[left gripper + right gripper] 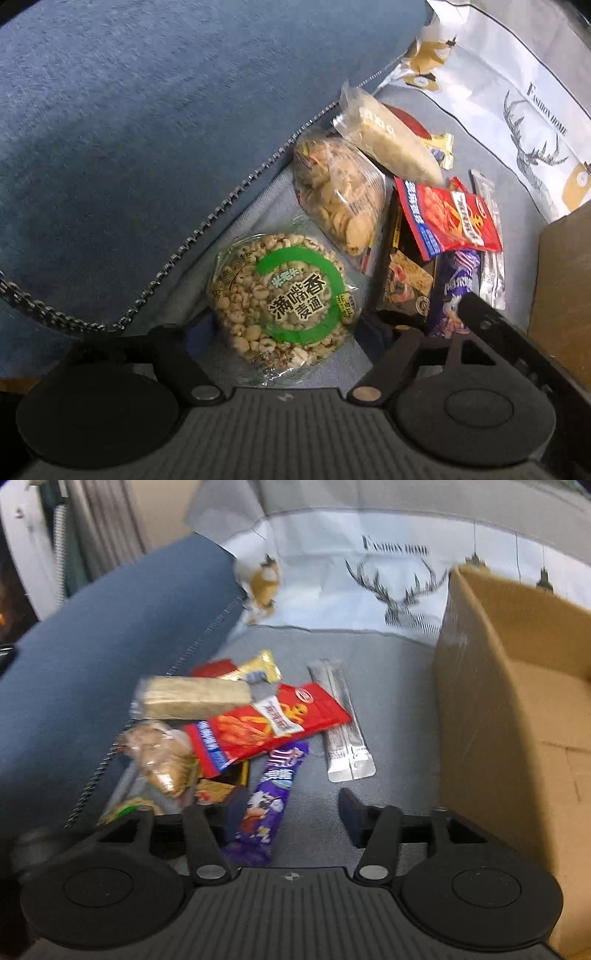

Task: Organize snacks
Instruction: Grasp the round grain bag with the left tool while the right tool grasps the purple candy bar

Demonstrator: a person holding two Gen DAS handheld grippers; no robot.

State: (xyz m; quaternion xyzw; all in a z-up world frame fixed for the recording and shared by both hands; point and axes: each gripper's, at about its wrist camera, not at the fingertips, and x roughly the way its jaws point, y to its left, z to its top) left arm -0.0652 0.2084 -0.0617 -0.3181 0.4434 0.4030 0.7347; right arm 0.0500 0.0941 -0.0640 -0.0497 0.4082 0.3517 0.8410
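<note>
The left gripper [284, 332] has its fingers apart around the round puffed-grain cake [282, 301], pads not pressing it. The right gripper [291, 812] is parted too, its left finger [236, 808] beside the purple packet [266, 797]. Beyond lie the red packet [266, 723] and cardboard box [517, 709] on the sofa seat [391, 701].

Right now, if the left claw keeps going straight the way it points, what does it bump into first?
Most likely the round puffed-grain cake. It lies straight ahead between the open fingers of the left claw, on the grey cushion. Depth is hard to judge here.
</note>
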